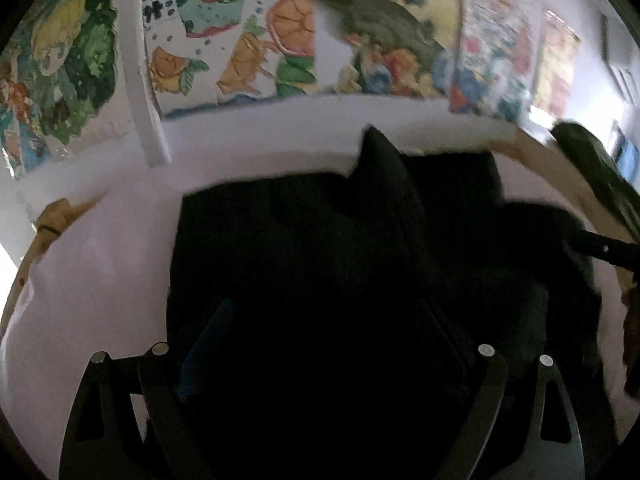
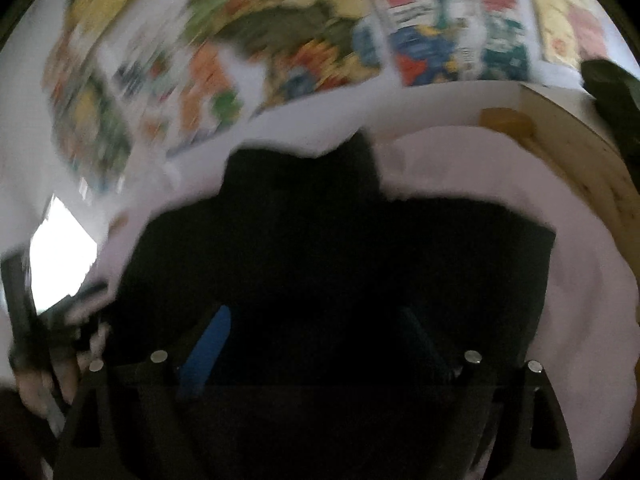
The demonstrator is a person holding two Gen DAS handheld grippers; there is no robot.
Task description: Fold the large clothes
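Note:
A large black garment [image 1: 320,240] lies on a white sheet [image 1: 100,280] and fills the middle of both views [image 2: 340,260]. A pointed fold of it sticks up at the back. My left gripper [image 1: 324,320] is low over the cloth with its blue-padded fingers [image 1: 208,340] spread wide apart. My right gripper [image 2: 316,328] is also low over the cloth with its blue-padded fingers [image 2: 208,344] spread wide. The fingertips are lost in the dark cloth. The right gripper's black body [image 1: 608,250] shows at the right edge of the left wrist view.
The wall behind carries colourful posters [image 1: 260,40]. A wooden bed frame [image 1: 540,168] curves round the sheet at the right. A dark green item [image 1: 592,168] lies on the frame. The person's hand [image 2: 60,376] shows at the left of the right wrist view.

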